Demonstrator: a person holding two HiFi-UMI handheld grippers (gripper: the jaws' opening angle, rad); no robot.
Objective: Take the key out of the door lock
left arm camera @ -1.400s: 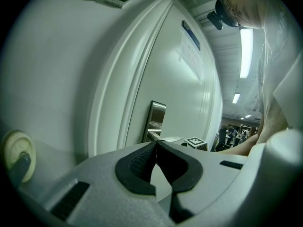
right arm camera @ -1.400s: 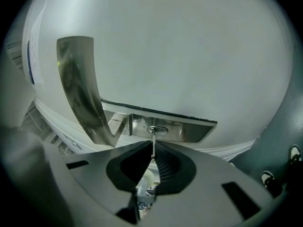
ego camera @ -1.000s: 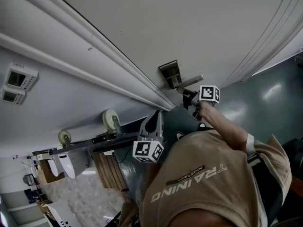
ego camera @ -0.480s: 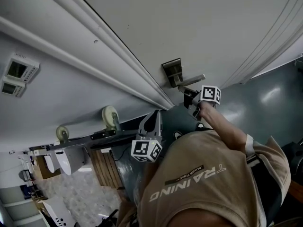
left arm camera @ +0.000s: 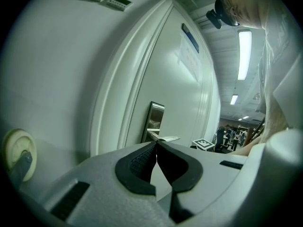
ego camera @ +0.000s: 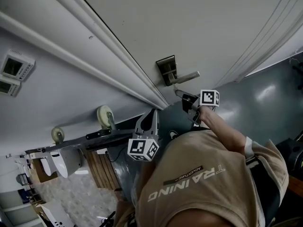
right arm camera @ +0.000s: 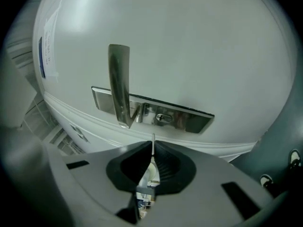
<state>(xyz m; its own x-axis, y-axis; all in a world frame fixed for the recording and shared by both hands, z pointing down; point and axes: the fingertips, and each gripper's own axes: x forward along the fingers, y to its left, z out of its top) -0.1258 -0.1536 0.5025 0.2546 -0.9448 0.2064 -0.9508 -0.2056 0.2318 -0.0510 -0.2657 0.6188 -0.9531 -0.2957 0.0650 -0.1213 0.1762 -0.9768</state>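
The white door point(ego camera: 189, 22) carries a metal lock plate point(right arm camera: 156, 112) with a lever handle point(right arm camera: 119, 84). Its keyhole point(right arm camera: 163, 118) shows dark, with nothing in it. My right gripper point(right arm camera: 152, 148) is shut on the key point(right arm camera: 152, 142), whose thin blade sticks up between the jaws a short way off the plate. In the head view the right gripper point(ego camera: 183, 97) hangs just below the lock plate point(ego camera: 166, 70). My left gripper point(ego camera: 152, 116) is held back near the person's chest, shut and empty; in its own view the left gripper point(left arm camera: 155, 145) faces the lock plate point(left arm camera: 154, 122).
The door frame moulding point(ego camera: 109, 65) runs left of the lock. Two wall control panels point(ego camera: 12, 72) sit on the wall. A door stopper wheel point(ego camera: 104, 116) and a dark bar lie below. The grey floor point(ego camera: 270, 103) lies to the right.
The right gripper has drawn a little away from the lock plate with the key in it. The left gripper has stayed put near the chest.
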